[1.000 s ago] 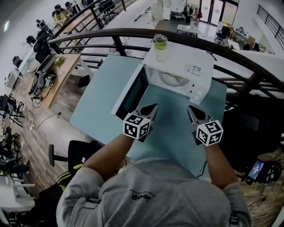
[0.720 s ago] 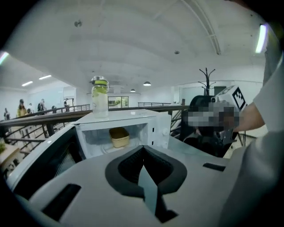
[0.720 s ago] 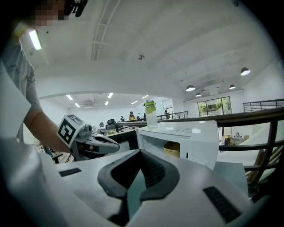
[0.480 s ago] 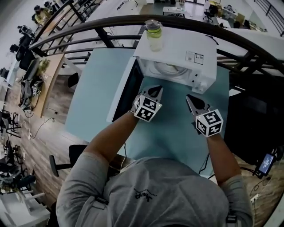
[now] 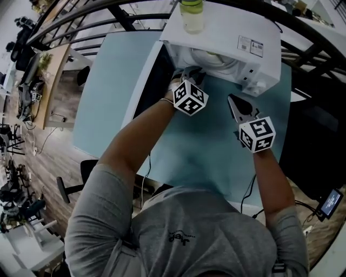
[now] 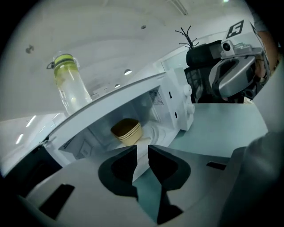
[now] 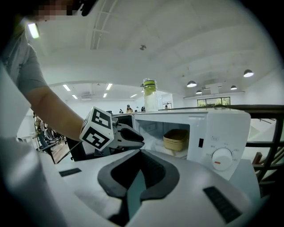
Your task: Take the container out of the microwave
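The white microwave [image 5: 227,27] stands on the teal table with its door [image 5: 147,81] swung open to the left. Inside it sits a tan, ribbed container [image 6: 126,131], also seen in the right gripper view as the container [image 7: 176,139]. My left gripper [image 5: 192,73] is at the mouth of the oven, pointing in at the container from a short way off. Its jaws are opening, with a narrow gap and nothing between them [image 6: 142,148]. My right gripper [image 5: 235,101] hangs in front of the control panel, shut and empty [image 7: 141,153].
A clear bottle with a green lid [image 5: 192,13] stands on top of the microwave at its left corner. The teal table [image 5: 108,97] ends at a curved black railing behind the oven. Two white knobs [image 7: 221,158] sit on the oven's right panel.
My left gripper has gone forward and down to the oven's mouth, rolling as it went, and its jaws have parted. The right gripper has sunk a little towards the control panel.
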